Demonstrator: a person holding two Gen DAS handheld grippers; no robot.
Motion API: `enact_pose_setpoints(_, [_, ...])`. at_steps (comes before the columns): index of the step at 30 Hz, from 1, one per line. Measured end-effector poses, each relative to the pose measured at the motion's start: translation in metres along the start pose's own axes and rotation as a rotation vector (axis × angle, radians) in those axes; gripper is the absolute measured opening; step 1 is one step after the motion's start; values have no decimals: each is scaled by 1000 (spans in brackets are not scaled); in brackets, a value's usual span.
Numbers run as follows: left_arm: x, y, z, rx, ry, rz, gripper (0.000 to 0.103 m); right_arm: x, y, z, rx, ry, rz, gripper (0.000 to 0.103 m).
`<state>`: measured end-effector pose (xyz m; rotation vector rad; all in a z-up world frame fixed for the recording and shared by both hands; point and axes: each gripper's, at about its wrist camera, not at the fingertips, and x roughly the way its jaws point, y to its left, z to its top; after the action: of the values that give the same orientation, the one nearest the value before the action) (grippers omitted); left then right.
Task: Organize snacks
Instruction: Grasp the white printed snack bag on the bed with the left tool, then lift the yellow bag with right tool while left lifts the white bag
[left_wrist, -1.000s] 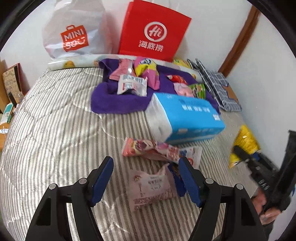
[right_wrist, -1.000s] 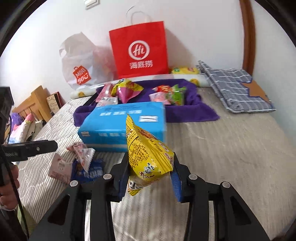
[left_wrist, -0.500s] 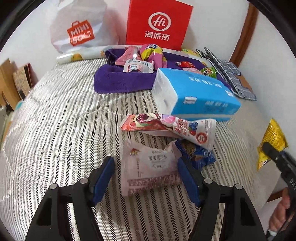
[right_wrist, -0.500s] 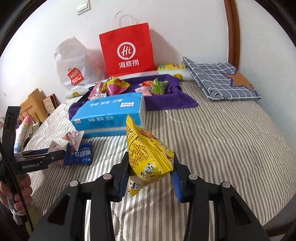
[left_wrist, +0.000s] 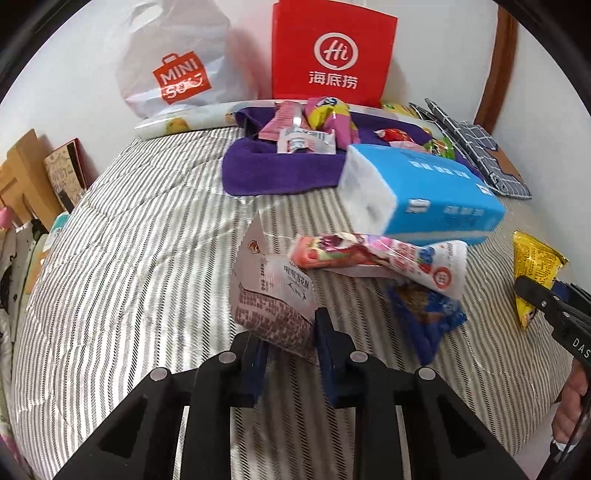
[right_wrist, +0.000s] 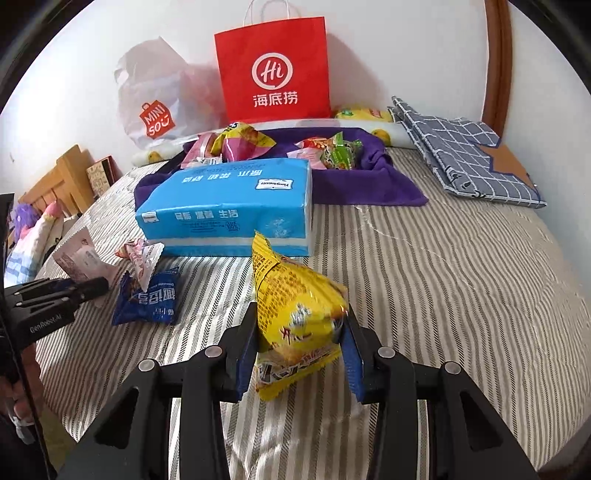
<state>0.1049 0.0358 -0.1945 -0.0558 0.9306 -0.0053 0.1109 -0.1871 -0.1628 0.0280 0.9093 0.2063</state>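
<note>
Left gripper (left_wrist: 291, 341) fingers just closed, clamping pale packet (left_wrist: 271, 291); right gripper (right_wrist: 301, 345) fingers clamp yellow packet (right_wrist: 295, 306).

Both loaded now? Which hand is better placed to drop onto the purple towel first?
Probably left. The left gripper has just clamped the pale pink packet, with the purple towel straight ahead; the tissue pack blocks the right gripper.

The white plastic bag (left_wrist: 177, 62) is showing an orange "MINISO" logo. The red paper bag (right_wrist: 273, 70) is carrying a white "Hi" circle above "海底捞". The left gripper (right_wrist: 55, 299) is bearing "GenRobot.AI" on its black body. The blue tissue pack (right_wrist: 229, 206) is displaying "生活".
</note>
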Motion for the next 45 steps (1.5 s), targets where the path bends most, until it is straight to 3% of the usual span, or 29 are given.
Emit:
enact_pose_setpoints(13, [15, 9, 16, -15, -22, 43, 28, 32, -4, 16, -33, 76, 26, 53])
enact_pose_setpoints(18, [15, 2, 14, 15, -24, 82, 30, 29, -10, 15, -1, 58, 55, 53])
enact_pose_setpoints(24, [15, 9, 14, -16, -27, 48, 30, 29, -21, 16, 70, 44, 98, 53])
enact_pose_setpoints(45, [16, 12, 13, -24, -48, 35, 26, 34, -12, 12, -3, 33, 6, 49])
